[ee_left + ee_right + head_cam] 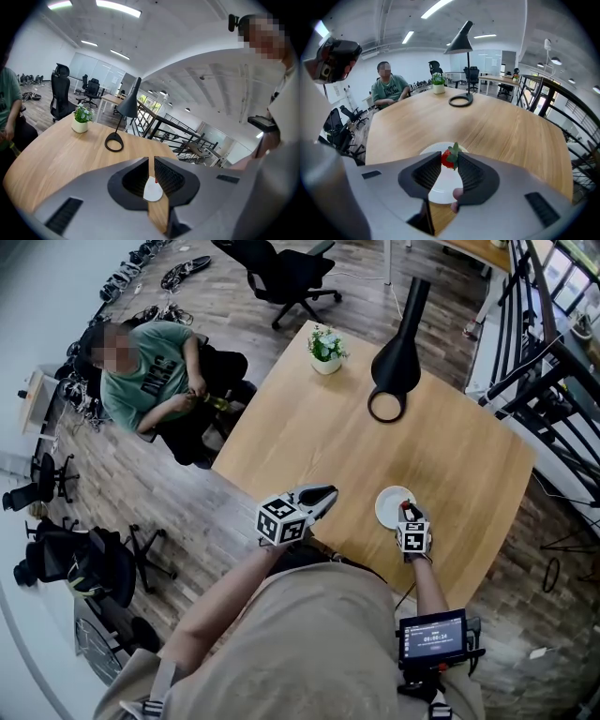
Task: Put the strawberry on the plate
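The strawberry (446, 158) is pinched in the right tongs (450, 161), right over the white plate (439, 187); whether it touches the plate I can't tell. I'd say only the letting go remains. The head view places it toward the plate's right rim. The left gripper view shows the left tongs (151, 161) almost together, empty, off to the plate's left.
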The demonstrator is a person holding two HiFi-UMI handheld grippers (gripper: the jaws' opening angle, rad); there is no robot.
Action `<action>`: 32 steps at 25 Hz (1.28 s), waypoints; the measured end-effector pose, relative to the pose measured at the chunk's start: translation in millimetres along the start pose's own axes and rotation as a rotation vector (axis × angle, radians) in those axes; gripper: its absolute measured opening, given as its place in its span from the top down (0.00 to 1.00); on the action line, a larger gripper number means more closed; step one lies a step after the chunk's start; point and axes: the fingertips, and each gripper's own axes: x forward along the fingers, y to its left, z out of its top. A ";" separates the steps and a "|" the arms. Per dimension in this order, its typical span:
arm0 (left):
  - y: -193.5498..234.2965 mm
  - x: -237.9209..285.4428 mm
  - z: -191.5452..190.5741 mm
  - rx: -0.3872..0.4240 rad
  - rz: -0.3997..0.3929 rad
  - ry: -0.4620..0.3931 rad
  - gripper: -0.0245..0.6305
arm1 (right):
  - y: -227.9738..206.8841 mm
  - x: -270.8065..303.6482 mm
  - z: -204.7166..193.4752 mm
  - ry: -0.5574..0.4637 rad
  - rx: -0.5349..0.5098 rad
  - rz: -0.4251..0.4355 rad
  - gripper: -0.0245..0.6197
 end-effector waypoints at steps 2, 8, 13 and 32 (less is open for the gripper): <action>1.1 -0.6 -0.7 -0.003 0.002 0.002 0.93 | 1.3 7.5 -11.5 0.043 -0.009 0.005 0.79; 4.1 -5.0 -1.8 -0.008 0.013 -0.001 0.93 | 8.5 23.1 -27.5 0.113 -0.015 0.020 0.79; 4.4 -7.4 -5.3 -0.011 0.017 0.000 0.93 | 14.2 32.8 -32.5 0.145 -0.029 0.032 0.79; 10.8 -22.8 -2.9 -0.016 -0.027 -0.033 0.93 | 5.1 -52.9 63.7 -0.274 0.138 -0.090 0.73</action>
